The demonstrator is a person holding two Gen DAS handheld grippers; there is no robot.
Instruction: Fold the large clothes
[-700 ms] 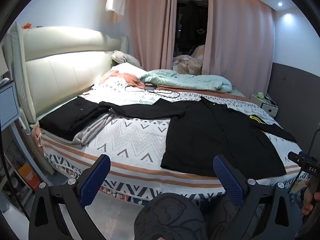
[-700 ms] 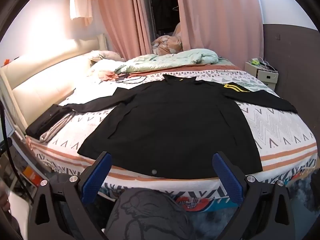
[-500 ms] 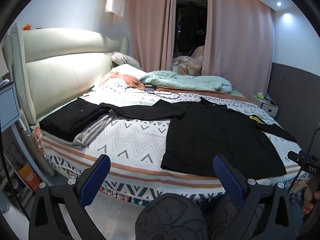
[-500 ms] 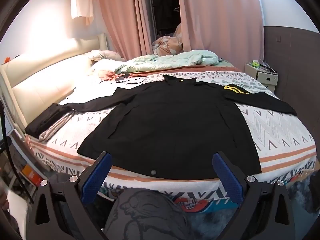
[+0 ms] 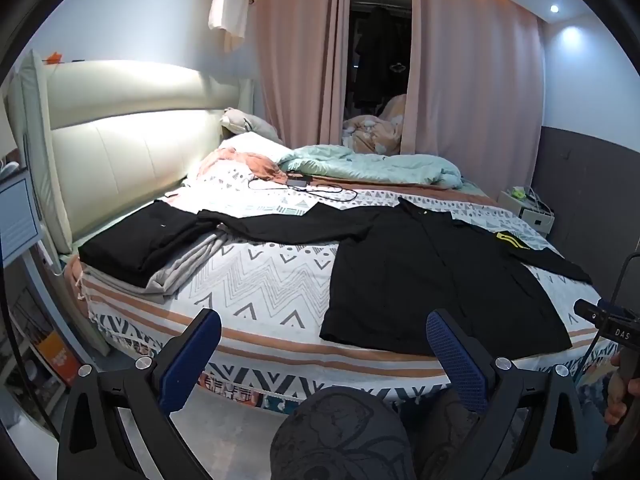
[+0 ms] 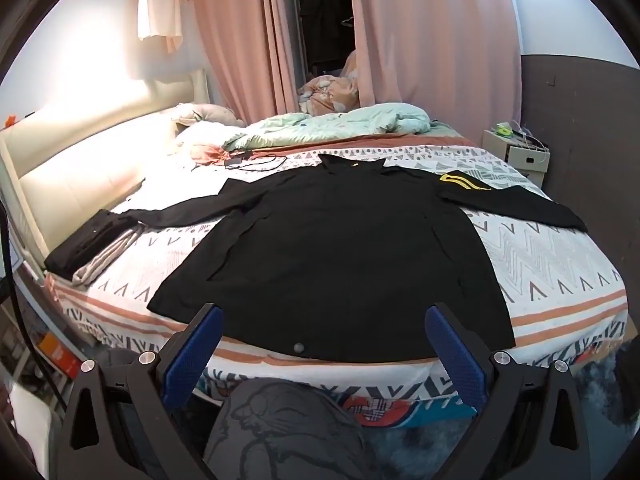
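While both grippers, left gripper (image 5: 324, 344) and right gripper (image 6: 322, 338), hang released, we take the black shirt (image 6: 340, 248) sleeves first, folding inward flat.

each gripper, the left gripper (image 5: 324, 350) and the right gripper (image 6: 320, 344), has black angular arms with silver screw heads and ribbed blue pads (image 5: 456, 356). the person's knee (image 5: 340, 432) wears dark grey cloth with a faint printed drawing.
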